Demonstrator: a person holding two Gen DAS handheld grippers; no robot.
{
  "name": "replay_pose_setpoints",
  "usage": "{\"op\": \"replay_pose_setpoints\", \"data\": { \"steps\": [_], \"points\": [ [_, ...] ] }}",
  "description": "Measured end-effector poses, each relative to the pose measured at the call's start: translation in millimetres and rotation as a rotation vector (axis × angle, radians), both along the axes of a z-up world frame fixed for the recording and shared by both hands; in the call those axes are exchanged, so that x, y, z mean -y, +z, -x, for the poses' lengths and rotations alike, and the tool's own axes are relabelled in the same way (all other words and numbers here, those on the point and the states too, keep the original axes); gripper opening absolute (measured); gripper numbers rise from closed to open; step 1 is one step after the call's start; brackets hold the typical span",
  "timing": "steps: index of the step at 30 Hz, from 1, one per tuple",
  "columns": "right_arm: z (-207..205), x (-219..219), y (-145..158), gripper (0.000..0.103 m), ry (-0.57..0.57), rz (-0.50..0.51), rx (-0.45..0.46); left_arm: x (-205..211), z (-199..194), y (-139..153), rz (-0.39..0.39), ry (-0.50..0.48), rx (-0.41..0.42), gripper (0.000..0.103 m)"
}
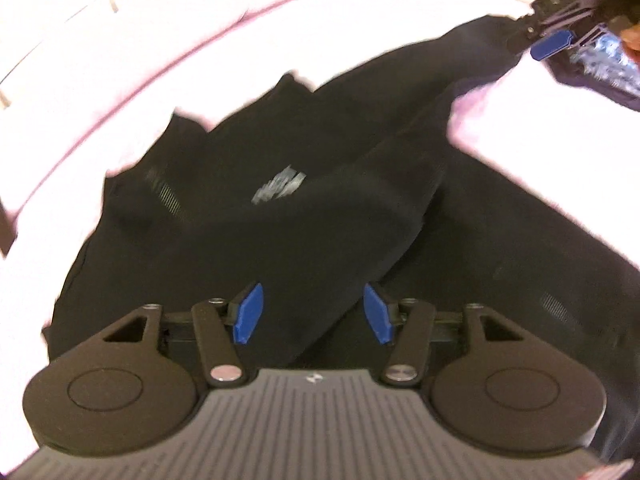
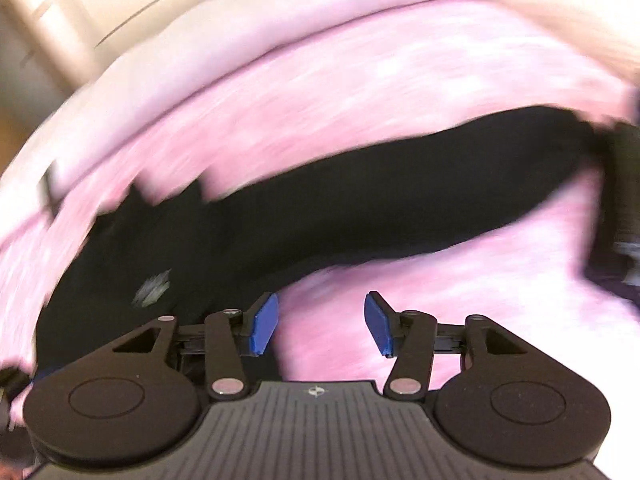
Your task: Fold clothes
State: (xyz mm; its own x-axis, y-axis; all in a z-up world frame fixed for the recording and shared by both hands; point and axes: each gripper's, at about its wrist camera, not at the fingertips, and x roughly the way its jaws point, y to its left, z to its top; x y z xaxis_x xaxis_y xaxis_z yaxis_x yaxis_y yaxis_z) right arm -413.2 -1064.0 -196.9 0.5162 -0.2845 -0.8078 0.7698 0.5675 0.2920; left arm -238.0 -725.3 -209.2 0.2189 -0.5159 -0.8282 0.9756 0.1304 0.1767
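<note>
**Clerk:** Pink bedding, soft and mottled, covered the whole work surface; pale panelling showed beyond it at the upper left of the right wrist view.

**Operator:** And the item itself?

**Clerk:** One black garment, spread on the bedding and already partly doubled: a layer lay diagonally across the body, and one long section ran away toward the upper right. A small pale printed mark sat near its middle. You would have judged it light, limp and thin, likely to sag and slide on itself, so the sound places to take hold were hems and corners, pinching through every layer at once.

**Operator:** My tongs?

**Clerk:** Your left gripper hovered over the near edge of the cloth, blue pads parted, nothing between them. Your right gripper stood parted likewise, over bare bedding just beside the garment's lower edge.

**Operator:** What differed between views?

**Clerk:** Left wrist showed the overlapped layer and your right tool at the long section's far end, near some crinkled bluish material I could not identify. Right wrist showed the long section's full curved sweep, though blurred. Whether that overlap was a fold in progress or a loose heap, I could not tell.
</note>
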Motion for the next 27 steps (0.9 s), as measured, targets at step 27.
{"op": "replay_pose_setpoints", "data": {
  "steps": [27],
  "points": [
    [5, 200, -97, 0.075, -0.458, 0.236, -0.241, 135, 71, -3, -0.125, 0.023, 0.062, 0.066]
  ]
}}
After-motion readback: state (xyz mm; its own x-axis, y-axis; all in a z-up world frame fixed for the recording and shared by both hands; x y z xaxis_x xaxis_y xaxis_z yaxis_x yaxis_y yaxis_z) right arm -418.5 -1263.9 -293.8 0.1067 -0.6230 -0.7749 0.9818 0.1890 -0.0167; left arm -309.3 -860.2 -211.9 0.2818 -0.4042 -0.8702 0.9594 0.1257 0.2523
